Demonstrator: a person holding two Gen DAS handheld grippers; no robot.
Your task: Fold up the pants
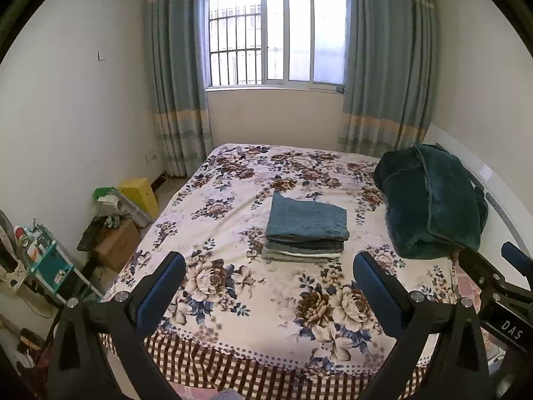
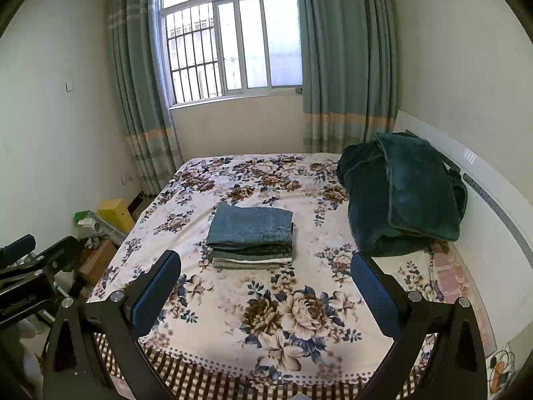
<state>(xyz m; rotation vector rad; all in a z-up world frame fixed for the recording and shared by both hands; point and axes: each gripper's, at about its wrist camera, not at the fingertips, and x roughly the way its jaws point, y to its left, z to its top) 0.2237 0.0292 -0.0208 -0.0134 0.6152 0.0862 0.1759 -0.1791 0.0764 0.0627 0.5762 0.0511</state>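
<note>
A neat stack of folded pants (image 1: 304,233) lies in the middle of the floral bed (image 1: 233,326), with blue jeans on top; it also shows in the right wrist view (image 2: 251,238). My left gripper (image 1: 268,273) is open and empty, held back above the foot of the bed, well short of the stack. My right gripper (image 2: 265,273) is open and empty too, at about the same distance over the bed (image 2: 206,330). The right gripper also shows at the right edge of the left wrist view (image 1: 489,260), and the left gripper at the left edge of the right wrist view (image 2: 40,250).
A bundled dark green blanket (image 1: 429,203) lies on the bed's right side by the white headboard (image 2: 493,180). Boxes, a yellow box (image 1: 140,193) and clutter stand on the floor left of the bed. A curtained window (image 1: 276,33) is behind.
</note>
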